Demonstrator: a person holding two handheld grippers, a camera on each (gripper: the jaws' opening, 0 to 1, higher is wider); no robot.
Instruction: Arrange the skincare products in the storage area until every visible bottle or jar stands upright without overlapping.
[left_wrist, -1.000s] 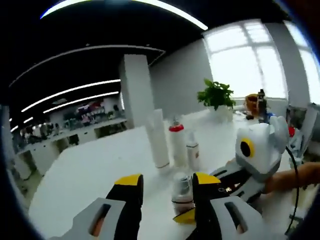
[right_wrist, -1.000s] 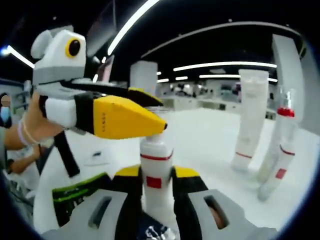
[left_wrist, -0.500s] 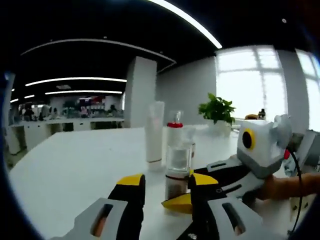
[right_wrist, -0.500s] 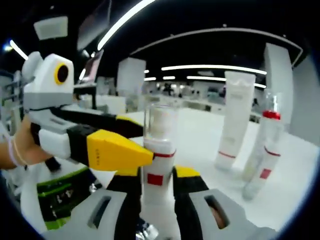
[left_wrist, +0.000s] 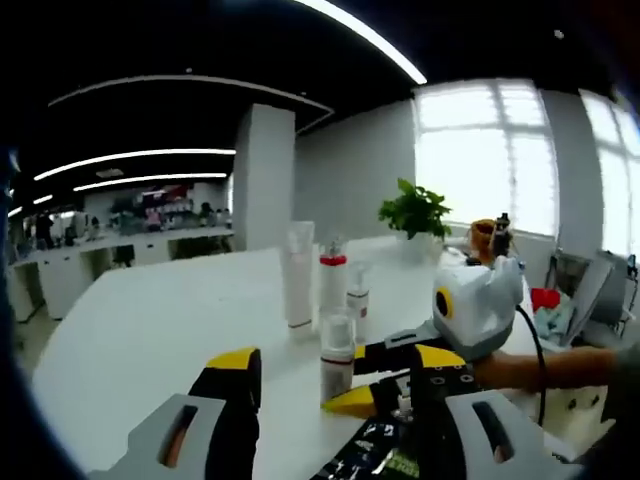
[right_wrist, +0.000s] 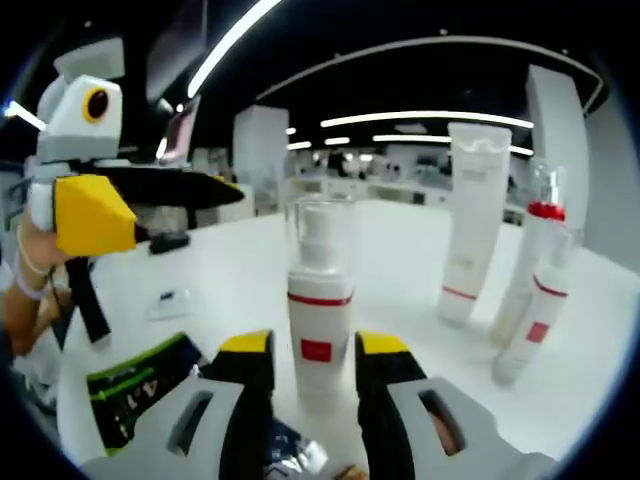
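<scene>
Pump bottle (right_wrist: 319, 310) with clear cap and red band stands upright on the white tabletop (right_wrist: 400, 260), centre of the right gripper view, between the yellow tips of the right claw (right_wrist: 315, 348). Half a second ago those tips hugged the bottle's sides; now slivers of gap show on both sides, so the right claw looks eased open and no longer gripping, though contact low down is hard to rule out. Left claw (left_wrist: 330, 365) was right beside the bottle's neck before; now it sits back at the upper left of the right gripper view, jaws wide apart, holding nothing. Judgement: bottle has just been set down and released, so this item looks done.

In the left gripper view the same bottle (left_wrist: 337, 350) stands at centre, with the right claw's yellow tip just beside its base.

Other items: white tube (right_wrist: 472, 220) standing on its cap at right of the right gripper view, and a red-collared spray bottle (right_wrist: 533, 260) plus a smaller white bottle (right_wrist: 528, 335) further right, close together, apparently leaning; fisheye makes true tilt uncertain. All are well apart from the pump bottle.

In the way: black-green packet (right_wrist: 135, 385) flat on the tabletop at lower left, small dark objects (right_wrist: 170, 240) behind. Potted plant (left_wrist: 415, 210) sits far back in the left gripper view.
</scene>
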